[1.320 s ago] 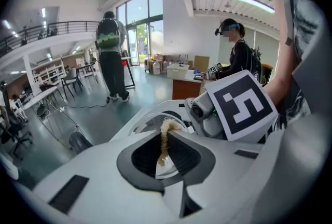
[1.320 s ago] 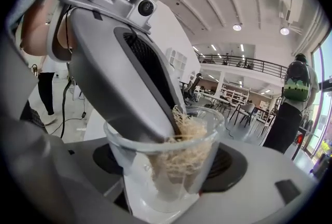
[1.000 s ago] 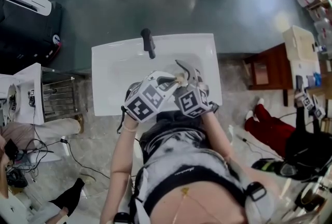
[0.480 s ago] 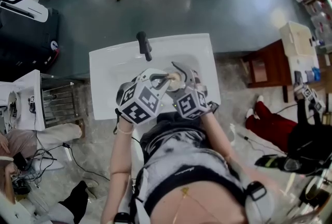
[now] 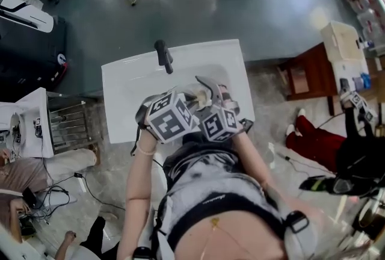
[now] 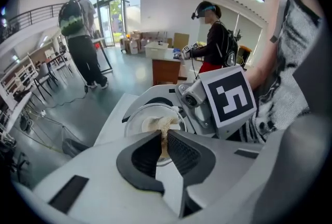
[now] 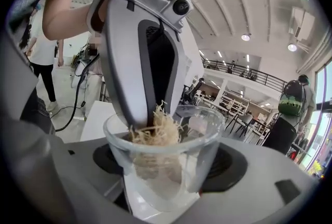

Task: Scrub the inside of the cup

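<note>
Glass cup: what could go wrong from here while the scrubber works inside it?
1. The clear cup is held only by its sides in the right gripper, above the white sink; a hard push might slip it out.
2. The left gripper pinches the loose fibre scrubber at its tips; strands could pull free.
3. Those tips sit near the rim and might knock the glass.
</note>
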`<state>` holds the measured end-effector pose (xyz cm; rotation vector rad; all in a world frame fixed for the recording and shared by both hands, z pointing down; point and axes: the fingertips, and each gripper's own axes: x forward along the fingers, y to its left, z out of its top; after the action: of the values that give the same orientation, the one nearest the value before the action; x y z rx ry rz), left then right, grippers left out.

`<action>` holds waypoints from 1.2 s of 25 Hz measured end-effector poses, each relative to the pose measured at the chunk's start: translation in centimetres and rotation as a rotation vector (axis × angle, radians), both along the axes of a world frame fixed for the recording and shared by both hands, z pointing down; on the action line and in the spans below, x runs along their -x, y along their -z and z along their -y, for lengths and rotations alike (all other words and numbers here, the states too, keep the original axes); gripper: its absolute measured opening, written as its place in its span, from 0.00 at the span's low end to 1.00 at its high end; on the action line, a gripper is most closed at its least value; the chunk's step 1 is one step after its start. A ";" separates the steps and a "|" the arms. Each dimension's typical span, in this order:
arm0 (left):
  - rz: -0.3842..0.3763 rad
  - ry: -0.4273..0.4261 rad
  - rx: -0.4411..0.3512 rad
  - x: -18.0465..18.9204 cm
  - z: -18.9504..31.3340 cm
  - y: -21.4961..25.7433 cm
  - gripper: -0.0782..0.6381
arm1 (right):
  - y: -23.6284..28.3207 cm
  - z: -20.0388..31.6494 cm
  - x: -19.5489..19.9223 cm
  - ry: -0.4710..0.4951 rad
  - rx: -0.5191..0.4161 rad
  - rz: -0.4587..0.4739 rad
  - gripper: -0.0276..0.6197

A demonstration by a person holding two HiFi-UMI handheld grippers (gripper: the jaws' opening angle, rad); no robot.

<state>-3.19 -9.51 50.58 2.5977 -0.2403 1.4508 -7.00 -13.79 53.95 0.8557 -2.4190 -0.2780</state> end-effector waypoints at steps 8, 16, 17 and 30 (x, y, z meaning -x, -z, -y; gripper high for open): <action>-0.061 -0.008 0.058 0.8 -1.2 1.5 0.16 | -0.3 0.1 -0.2 0.001 0.008 0.001 0.66; -0.079 0.131 -0.166 2.4 2.3 3.3 0.16 | 0.3 0.5 -0.1 -0.011 0.017 0.018 0.66; -0.077 0.143 -0.239 2.3 3.1 3.6 0.16 | 0.4 0.5 -0.1 -0.010 0.020 0.016 0.66; -0.007 0.103 -0.203 0.2 1.8 -0.2 0.15 | 0.3 1.0 -0.2 -0.015 0.003 -0.004 0.66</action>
<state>-3.36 -11.30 50.80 2.6991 -0.5387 1.4510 -6.83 -14.78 53.68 0.8715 -2.4076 -0.2702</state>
